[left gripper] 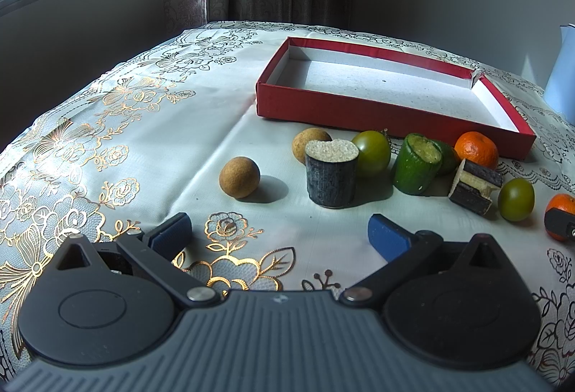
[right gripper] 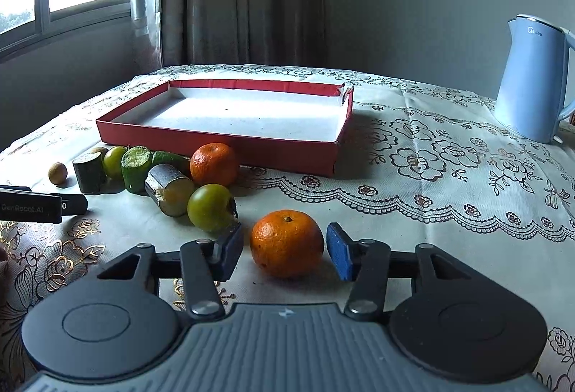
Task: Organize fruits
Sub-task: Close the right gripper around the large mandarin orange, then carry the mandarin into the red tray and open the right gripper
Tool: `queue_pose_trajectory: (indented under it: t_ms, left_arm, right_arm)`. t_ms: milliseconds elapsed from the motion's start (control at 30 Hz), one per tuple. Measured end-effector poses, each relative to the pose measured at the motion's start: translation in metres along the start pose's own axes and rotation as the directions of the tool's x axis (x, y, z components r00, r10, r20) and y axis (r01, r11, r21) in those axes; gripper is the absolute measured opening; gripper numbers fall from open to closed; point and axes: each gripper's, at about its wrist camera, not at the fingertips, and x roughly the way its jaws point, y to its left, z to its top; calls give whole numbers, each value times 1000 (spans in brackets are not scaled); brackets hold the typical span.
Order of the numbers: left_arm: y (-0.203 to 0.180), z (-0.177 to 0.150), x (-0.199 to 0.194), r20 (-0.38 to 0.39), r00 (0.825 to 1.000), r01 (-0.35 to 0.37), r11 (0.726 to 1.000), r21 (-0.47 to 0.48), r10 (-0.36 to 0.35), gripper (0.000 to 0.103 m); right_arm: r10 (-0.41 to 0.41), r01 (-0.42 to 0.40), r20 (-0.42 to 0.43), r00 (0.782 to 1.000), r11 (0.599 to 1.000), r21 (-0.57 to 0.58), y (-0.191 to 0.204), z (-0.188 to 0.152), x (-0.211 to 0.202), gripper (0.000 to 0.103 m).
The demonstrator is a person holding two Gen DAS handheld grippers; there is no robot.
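Note:
A mandarin orange [right gripper: 286, 243] lies on the tablecloth between the blue pads of my right gripper [right gripper: 284, 226]; thin gaps show on both sides, so the gripper is open around it. In the left wrist view that orange [left gripper: 562, 208] sits at the far right, partly behind a right finger. My left gripper [left gripper: 278, 226] stands wide open and empty, short of a dark sugarcane stub [left gripper: 330, 176] and a brown longan [left gripper: 239, 176]. A second orange [left gripper: 476, 147], green round fruits [left gripper: 372, 153], a cut green piece [left gripper: 415, 164] and another cane piece [left gripper: 474, 190] cluster before the empty red box [left gripper: 359, 111].
A light blue kettle [right gripper: 532, 79] stands at the back right of the table. The red box [right gripper: 215, 140] has a torn far right corner. A window and a curtain are behind the table. The left gripper's body [right gripper: 43, 205] pokes in at the left edge.

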Motion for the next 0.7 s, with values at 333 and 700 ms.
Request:
queue_pose_trajectory:
  t_ms: [333,700]
  left_arm:
    - [0,0,0,0,1000,1,1000,0,-1,103]
    - [0,0,0,0,1000,1,1000,0,-1,103]
  right_arm:
    - [14,-14,-23,1000,1000,19,-3,0,5,43]
    - [-1,-1,69,998,999,37,-5,21,-6,42]
